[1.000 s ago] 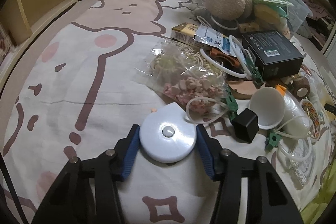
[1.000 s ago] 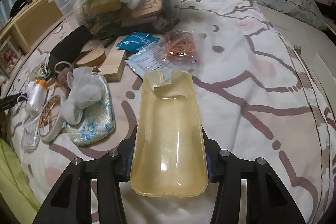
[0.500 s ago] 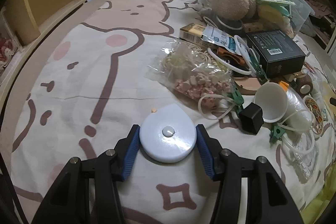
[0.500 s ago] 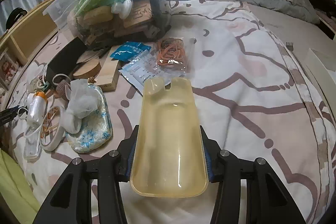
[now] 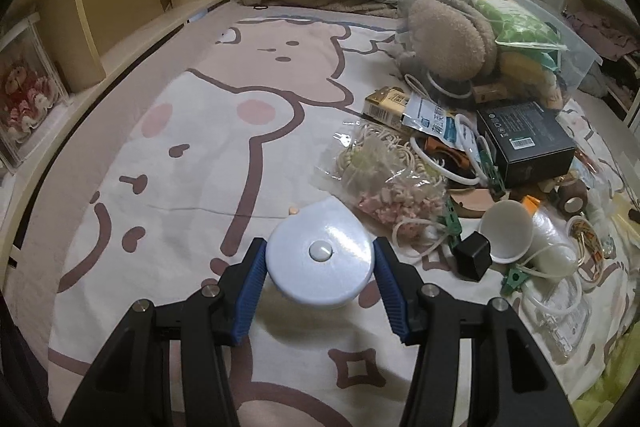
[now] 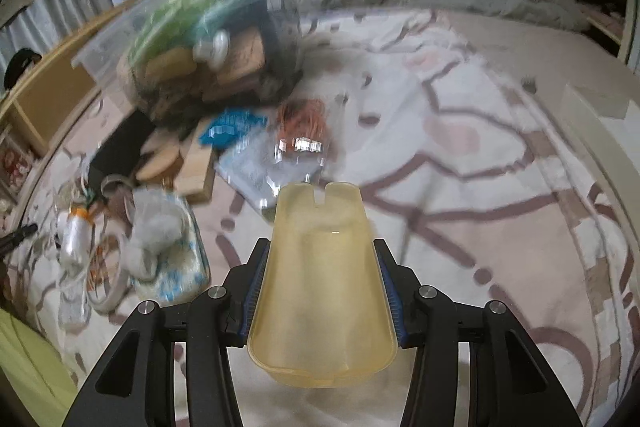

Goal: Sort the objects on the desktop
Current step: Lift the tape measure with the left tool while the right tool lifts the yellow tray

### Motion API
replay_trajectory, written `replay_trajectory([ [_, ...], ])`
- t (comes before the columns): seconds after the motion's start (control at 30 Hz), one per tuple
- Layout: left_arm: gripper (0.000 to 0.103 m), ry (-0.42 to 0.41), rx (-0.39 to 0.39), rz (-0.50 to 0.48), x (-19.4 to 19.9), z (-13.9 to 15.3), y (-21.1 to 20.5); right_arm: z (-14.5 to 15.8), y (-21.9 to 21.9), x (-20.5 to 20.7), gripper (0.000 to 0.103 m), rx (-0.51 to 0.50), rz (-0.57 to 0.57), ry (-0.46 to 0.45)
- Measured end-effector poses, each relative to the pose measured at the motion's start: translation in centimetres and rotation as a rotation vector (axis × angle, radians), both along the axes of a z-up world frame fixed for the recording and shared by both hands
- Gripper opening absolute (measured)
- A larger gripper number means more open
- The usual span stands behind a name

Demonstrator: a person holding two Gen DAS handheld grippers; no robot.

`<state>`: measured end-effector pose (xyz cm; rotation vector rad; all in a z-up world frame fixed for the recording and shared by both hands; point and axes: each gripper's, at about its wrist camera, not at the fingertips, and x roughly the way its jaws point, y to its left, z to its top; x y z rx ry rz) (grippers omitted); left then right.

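My left tongs (image 5: 320,269) clamp a round white tape measure (image 5: 320,259) by its sides, both blue pads pressed against its rim, so the jaws stand partly apart with the disc filling the gap. The disc hangs above the bed sheet (image 5: 192,163), which is printed with a pink bear outline. Just beyond it lies a clear bag of beads and pink bits (image 5: 386,179), and to the right of that sit a small black cube (image 5: 473,255), a white cup on its side (image 5: 506,237) and a black box (image 5: 526,143). Further back, a clear plastic bin (image 5: 516,27) lies tipped over with fluffy beige earmuffs (image 5: 448,33) inside it. A wooden shelf (image 5: 120,3) runs along the left edge of the bed.

My right tongs (image 6: 318,281) grip a translucent yellow phone case (image 6: 320,283) across its width, pads tight on both long edges, the notched end pointing away from me. This view is blurred. Past the case I can make out a bag of orange rubber bands (image 6: 304,123) and a blue packet (image 6: 230,127); to the left lies a floral pouch (image 6: 176,267) with a roll of tape (image 6: 106,281) beside it.
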<state>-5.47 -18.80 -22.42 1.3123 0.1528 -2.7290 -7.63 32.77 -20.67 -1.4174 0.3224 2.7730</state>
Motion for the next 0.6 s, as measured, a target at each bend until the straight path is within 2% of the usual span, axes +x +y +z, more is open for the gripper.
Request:
replay_trajectory([
  [0.23,0.053,-0.025,0.001,-0.005,0.0,-0.7,0.2,-1.1,-1.6,-0.3,0.051,0.092,0.048,-0.068],
  [0.3,0.053,-0.031,0.002,-0.007,-0.1,-0.9,0.2,-1.3,-1.7,-0.5,0.06,0.111,0.044,-0.084],
  [0.33,0.053,-0.034,0.002,-0.008,-0.1,-1.0,0.3,-1.3,-1.7,-0.6,0.075,0.116,0.042,-0.088],
  [0.37,0.053,-0.038,0.004,-0.01,-0.2,-1.2,0.3,-1.3,-1.8,-0.6,0.083,0.121,0.042,-0.087],
  [0.53,0.053,-0.061,0.011,-0.017,-0.6,-2.0,0.3,-1.3,-2.5,-1.1,0.082,0.162,0.065,-0.098],
  [0.6,0.053,-0.065,0.012,-0.019,-0.7,-2.2,0.3,-1.5,-2.3,-1.3,0.077,0.169,0.054,-0.112],
])
